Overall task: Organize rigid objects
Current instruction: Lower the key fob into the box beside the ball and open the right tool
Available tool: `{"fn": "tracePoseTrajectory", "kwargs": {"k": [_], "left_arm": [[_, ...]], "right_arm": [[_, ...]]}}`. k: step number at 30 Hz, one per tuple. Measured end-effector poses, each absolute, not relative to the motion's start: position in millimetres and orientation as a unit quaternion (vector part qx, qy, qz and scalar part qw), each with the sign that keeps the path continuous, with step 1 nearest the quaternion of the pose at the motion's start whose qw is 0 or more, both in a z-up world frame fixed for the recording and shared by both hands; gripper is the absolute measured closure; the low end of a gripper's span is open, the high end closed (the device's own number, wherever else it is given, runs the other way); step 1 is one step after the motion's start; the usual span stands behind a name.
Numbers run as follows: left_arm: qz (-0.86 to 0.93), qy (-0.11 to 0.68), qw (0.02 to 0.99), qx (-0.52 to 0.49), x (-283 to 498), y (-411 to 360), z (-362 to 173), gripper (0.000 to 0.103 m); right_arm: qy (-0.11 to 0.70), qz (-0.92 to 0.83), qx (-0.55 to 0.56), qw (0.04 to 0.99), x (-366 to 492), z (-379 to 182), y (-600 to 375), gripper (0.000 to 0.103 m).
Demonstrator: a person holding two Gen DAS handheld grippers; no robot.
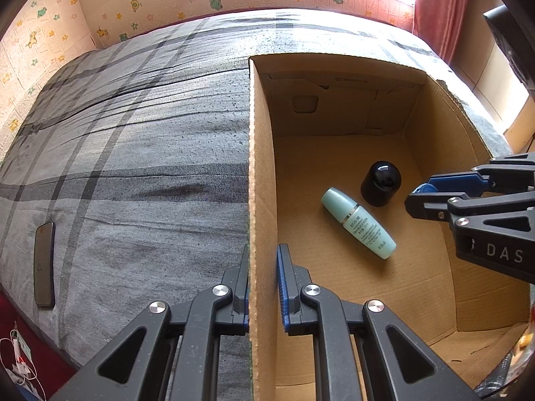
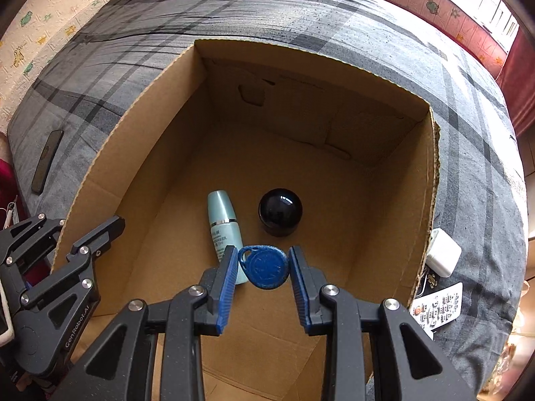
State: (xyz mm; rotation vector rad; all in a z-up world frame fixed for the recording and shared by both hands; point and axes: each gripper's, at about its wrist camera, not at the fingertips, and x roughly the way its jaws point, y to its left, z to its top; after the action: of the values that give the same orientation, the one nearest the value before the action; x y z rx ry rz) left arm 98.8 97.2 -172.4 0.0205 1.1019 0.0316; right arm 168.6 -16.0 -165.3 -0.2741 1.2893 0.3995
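Left wrist view
Bed [image 1: 140, 153]: covered in a grey plaid sheet; it carries the cardboard box [image 1: 262, 180].
Left gripper [image 1: 264, 284]: its jaws straddle the box's left wall, one outside and one inside, with the cardboard between the blue pads; whether they press on it cannot be told.
Box contents: a pale green bottle [image 1: 359, 223] lies on its side on the box floor; a black domed jar [image 1: 381, 183] stands just beside its cap end, near but apart.
Right gripper [image 1: 424, 191]: enters from the right above the box, a sliver of blue key fob [image 1: 424, 188] showing between its jaws.
Phone [image 1: 44, 264]: dark, flat on the sheet, well apart from the box, near the bed's left edge.

Right wrist view
Right gripper [image 2: 263, 267]: jaws clenched on the blue key fob [image 2: 265, 268], held by its edges above the inside of the cardboard box [image 2: 127, 153].
Pale green bottle [image 2: 223, 230]: on the box floor, its lower end hidden behind the left pad.
Black domed jar [image 2: 280, 212]: upright, to the right of the bottle.
Left gripper [image 2: 115, 225]: at the box's left wall; the state of its jaws cannot be told here.
Outside the box, right: a white charger [image 2: 443, 256] touches the box wall; a white remote control [image 2: 438, 307] lies just below it on the bed [image 2: 474, 153].
Phone [image 2: 46, 162]: on the sheet at far left.
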Motion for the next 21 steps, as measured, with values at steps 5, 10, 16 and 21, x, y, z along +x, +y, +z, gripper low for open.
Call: {"fn": "tracePoseTrajectory", "kwargs": {"k": [5, 10, 16, 21], "left_arm": [[0.015, 0.523, 0.852, 0.01, 99, 97, -172, 0.09], [0.015, 0.523, 0.852, 0.012, 99, 96, -171, 0.09], [0.015, 0.524, 0.852, 0.013, 99, 97, -171, 0.09], [0.015, 0.523, 0.852, 0.013, 98, 97, -171, 0.09]], "right_arm": [[0.616, 0.178, -0.138, 0.755, 176, -184, -10, 0.069], [0.626, 0.17, -0.142, 0.747, 182, -196, -6, 0.069], [0.629, 0.169, -0.136, 0.747, 187, -201, -3, 0.069], [0.626, 0.173, -0.133, 0.749, 184, -195, -7, 0.069]]}}
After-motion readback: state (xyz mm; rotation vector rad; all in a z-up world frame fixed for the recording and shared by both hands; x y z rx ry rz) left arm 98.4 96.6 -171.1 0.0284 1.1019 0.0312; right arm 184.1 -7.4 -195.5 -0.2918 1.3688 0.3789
